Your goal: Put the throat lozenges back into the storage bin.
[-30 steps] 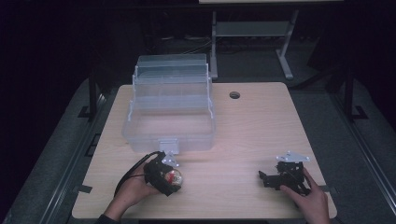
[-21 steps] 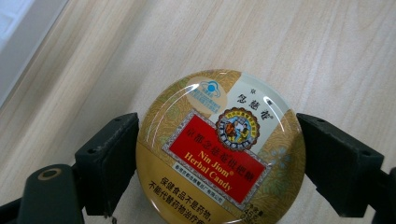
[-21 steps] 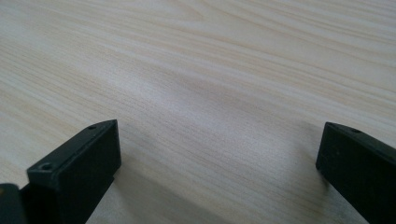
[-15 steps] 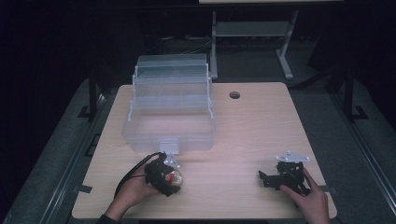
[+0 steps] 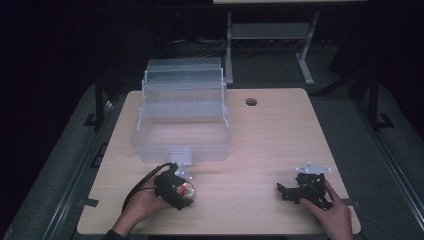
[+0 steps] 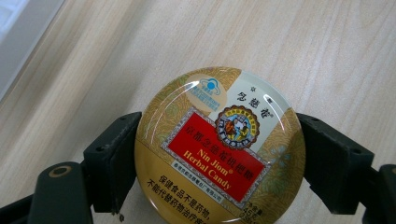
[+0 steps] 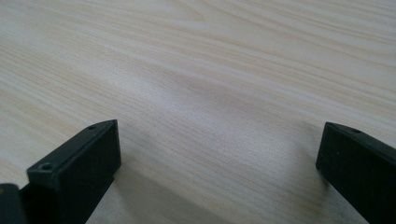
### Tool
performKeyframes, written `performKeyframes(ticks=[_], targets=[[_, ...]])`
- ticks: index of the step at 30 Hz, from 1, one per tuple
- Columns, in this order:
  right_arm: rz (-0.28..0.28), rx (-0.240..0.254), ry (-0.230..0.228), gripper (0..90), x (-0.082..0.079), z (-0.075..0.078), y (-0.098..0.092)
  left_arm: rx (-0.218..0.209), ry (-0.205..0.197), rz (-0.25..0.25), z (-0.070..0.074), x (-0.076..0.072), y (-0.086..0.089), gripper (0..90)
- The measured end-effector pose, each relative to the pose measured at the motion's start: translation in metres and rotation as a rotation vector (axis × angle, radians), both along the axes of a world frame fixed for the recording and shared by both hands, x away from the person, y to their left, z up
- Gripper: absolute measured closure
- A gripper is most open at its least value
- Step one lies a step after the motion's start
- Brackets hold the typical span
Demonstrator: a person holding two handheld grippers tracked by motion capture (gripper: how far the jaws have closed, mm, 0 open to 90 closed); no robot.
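A round gold candy tin (image 6: 219,149) with a red label sits clamped between my left gripper's (image 6: 219,161) two black jaws, just above the wooden table. In the high view the same tin (image 5: 184,193) shows at the front left of the table, held by my left gripper (image 5: 181,194) just in front of a clear plastic box (image 5: 181,120) with its tiered lid swung back. My right gripper (image 5: 281,191) rests at the front right, jaws wide apart; in the right gripper view the right gripper (image 7: 219,158) has only bare wood between its jaws.
The clear box's latch (image 5: 181,156) faces the front edge, close to the left gripper. A round cable hole (image 5: 251,102) lies at the table's far right. A metal stand (image 5: 270,35) stands on the dark floor behind the table.
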State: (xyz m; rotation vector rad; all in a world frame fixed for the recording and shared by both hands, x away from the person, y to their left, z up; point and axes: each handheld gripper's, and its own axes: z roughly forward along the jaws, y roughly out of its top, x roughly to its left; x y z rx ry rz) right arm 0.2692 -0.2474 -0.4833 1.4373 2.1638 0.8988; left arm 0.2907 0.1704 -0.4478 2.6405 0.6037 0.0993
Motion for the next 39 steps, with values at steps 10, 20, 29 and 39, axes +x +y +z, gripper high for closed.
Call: performKeyframes(ticks=[10,20,29,39], targets=[[0.000,0.000,0.000,0.0,0.000,0.000,0.000,-0.014,0.010,0.010,0.001,0.000,0.001,19.4],[0.000,0.000,0.000,0.0,0.000,0.000,0.000,-0.027,0.010,0.010,0.006,-0.001,0.004,19.4],[0.000,0.000,0.000,0.0,0.000,0.000,0.000,-0.044,0.005,0.005,0.016,-0.001,0.007,19.4],[0.000,0.000,0.000,0.0,0.000,0.000,0.000,-0.053,-0.009,0.005,0.027,-0.002,0.009,19.4]])
